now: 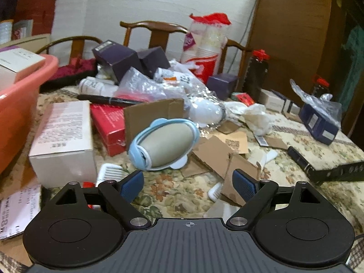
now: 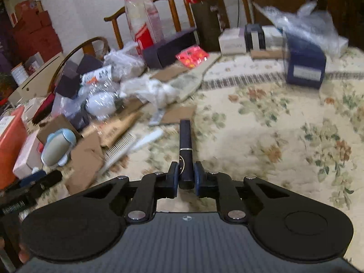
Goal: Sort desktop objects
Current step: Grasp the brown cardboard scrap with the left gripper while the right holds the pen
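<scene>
My right gripper (image 2: 185, 177) clamped on a slim black tube (image 2: 185, 143) pointing away above the floral tablecloth (image 2: 273, 141), my left gripper (image 1: 188, 183) spread wide and empty, light-blue case (image 1: 162, 144) just beyond it, propped against a cardboard flap (image 1: 150, 116), white comb (image 1: 109, 173) beside my left finger.

**Open cloth on the right, clutter wall on the left**

The floral tablecloth (image 2: 284, 136) lies bare across the right side, up to the navy box (image 2: 304, 66). Leftward, passage is blocked by cardboard scraps (image 2: 86, 157), a white comb (image 2: 120, 150), crumpled plastic bags (image 2: 127, 68) and a blue-rimmed oval thing (image 1: 162, 144) (leaning on cardboard). The white carton (image 1: 63, 141) and pink basin (image 1: 20, 104) close off the far left.
</scene>
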A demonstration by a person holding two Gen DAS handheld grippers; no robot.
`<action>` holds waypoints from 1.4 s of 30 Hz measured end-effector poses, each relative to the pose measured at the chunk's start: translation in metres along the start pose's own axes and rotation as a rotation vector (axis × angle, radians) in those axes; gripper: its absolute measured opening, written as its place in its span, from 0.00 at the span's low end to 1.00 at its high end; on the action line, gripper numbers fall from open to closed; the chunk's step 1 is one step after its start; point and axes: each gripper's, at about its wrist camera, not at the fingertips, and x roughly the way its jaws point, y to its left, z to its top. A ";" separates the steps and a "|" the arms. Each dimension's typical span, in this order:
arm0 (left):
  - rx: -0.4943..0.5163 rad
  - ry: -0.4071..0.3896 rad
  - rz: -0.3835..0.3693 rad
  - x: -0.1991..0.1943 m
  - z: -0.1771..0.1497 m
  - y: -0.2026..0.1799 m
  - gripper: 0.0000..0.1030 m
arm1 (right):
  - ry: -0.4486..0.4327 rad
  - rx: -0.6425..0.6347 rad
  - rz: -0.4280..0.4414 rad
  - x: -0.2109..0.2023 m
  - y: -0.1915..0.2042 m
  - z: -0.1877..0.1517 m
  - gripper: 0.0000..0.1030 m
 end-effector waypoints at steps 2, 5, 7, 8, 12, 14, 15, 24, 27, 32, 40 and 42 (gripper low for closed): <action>0.012 0.022 -0.002 0.004 0.000 -0.002 0.91 | -0.018 -0.004 0.037 -0.002 -0.005 -0.004 0.16; 0.061 0.048 0.027 0.010 0.000 -0.013 0.91 | -0.043 -0.079 0.037 -0.001 0.002 -0.002 0.17; 0.093 0.053 0.061 0.013 0.000 -0.021 0.91 | -0.053 -0.085 0.029 0.004 0.003 -0.002 0.22; 0.105 0.050 0.081 0.015 0.002 -0.025 0.92 | -0.055 -0.091 0.029 0.004 0.005 -0.001 0.27; 0.172 0.044 0.179 0.023 0.011 -0.042 0.94 | -0.119 -0.097 -0.004 0.007 0.014 0.002 0.71; 0.220 0.039 0.196 0.023 0.012 -0.048 0.95 | -0.115 -0.155 -0.017 0.012 0.022 0.002 0.69; 0.239 0.042 0.209 0.023 0.011 -0.050 0.95 | -0.096 -0.184 -0.046 0.017 0.027 0.002 0.52; 0.412 0.001 0.206 0.013 0.004 -0.059 0.98 | -0.073 -0.184 -0.093 0.017 0.022 0.001 0.16; 0.448 -0.016 0.128 0.007 0.001 -0.065 0.98 | -0.060 -0.141 -0.058 0.012 0.017 0.002 0.15; 0.461 -0.001 0.060 0.014 -0.004 -0.076 0.86 | -0.057 -0.095 -0.021 0.005 0.014 0.004 0.15; 0.333 0.100 -0.008 0.035 0.002 -0.076 0.38 | -0.058 -0.055 0.011 0.001 0.007 0.006 0.16; 0.287 0.106 -0.019 0.032 0.004 -0.071 0.39 | -0.060 -0.049 0.017 0.000 0.006 0.006 0.15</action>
